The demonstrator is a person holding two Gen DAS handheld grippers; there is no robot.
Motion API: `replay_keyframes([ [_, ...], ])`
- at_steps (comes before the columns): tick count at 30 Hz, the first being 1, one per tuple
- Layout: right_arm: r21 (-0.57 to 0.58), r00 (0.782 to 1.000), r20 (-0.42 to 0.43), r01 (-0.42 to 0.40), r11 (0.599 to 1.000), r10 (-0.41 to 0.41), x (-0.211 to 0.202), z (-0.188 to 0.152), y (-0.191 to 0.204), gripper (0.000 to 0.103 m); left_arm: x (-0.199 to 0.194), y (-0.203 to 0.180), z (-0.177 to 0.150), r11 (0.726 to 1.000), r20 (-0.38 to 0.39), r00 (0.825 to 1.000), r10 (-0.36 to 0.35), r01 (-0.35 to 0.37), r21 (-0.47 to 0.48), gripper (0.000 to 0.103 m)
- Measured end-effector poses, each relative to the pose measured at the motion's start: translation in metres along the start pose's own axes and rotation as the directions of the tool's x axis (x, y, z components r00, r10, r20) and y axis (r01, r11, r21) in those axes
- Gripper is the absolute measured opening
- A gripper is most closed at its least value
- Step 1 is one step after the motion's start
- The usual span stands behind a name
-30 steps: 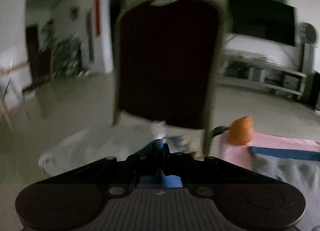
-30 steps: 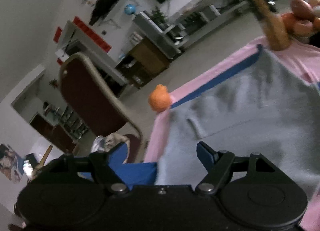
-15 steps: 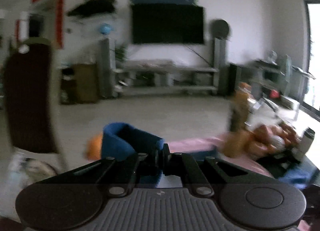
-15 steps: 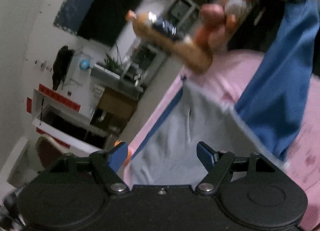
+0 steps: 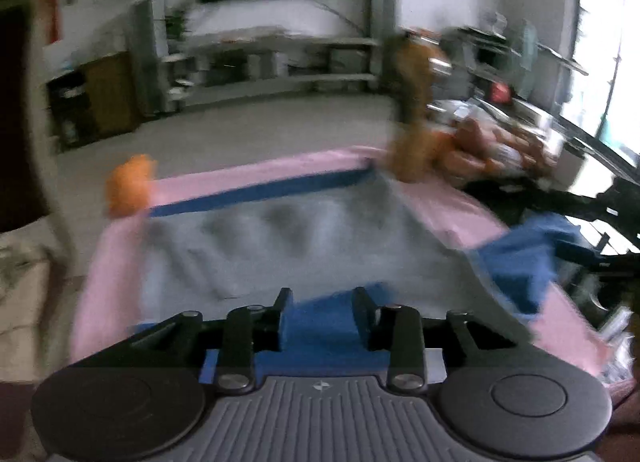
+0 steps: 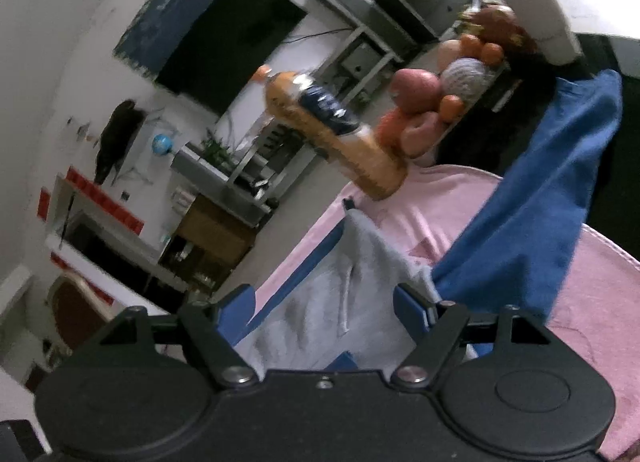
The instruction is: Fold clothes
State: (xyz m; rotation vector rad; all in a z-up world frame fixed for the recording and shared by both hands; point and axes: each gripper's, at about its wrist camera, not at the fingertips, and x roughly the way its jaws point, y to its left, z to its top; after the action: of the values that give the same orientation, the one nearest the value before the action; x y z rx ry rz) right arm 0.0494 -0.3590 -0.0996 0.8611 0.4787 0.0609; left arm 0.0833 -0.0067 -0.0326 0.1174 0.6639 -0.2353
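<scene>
A grey garment with a blue hem band lies flat on the pink cloth that covers the table. My left gripper hovers low over its near edge. Its jaws are opening, and one blue sleeve lies slack between them, no longer pinched. The other blue sleeve drapes off to the right. In the right wrist view my right gripper stands open above the grey garment with only loose fabric below it. That blue sleeve runs up to its right.
An orange drink bottle and a tray of fruit stand at the far side of the pink cloth. An orange object sits at the table's far left corner. A dark red chair stands beyond the table on the left.
My left gripper swung right from the chair to above the table, carrying the blue sleeve, then its jaws parted. My right gripper swung toward the bottle and fruit, then held still.
</scene>
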Motion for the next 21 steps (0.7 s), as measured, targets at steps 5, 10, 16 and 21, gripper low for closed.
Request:
replay_keyframes([
  [5,-0.08,0.986,-0.168,-0.024,0.997,0.01,0.034,-0.012,0.03,0.075,0.012,0.095,-0.009,0.976,-0.05,0.986,0.161,-0.167,-0.139,0.024],
  [10,-0.247,0.893,-0.41,0.088,0.965,-0.187,0.113,-0.03,0.051,0.046,0.043,0.127,-0.037,0.953,-0.117,0.977,0.18,-0.203,-0.227,0.018],
  [16,-0.306,0.818,-0.449,0.237,0.922,-0.359,0.173,-0.051,0.027,0.043,0.051,0.111,-0.039,0.97,-0.101,0.986,0.129,-0.147,-0.194,0.032],
  [21,-0.509,0.797,-0.386,0.236,0.828,-0.464,0.187,-0.081,0.043,0.038,0.058,0.102,-0.04,0.972,-0.132,0.982,0.136,-0.158,-0.174,0.033],
])
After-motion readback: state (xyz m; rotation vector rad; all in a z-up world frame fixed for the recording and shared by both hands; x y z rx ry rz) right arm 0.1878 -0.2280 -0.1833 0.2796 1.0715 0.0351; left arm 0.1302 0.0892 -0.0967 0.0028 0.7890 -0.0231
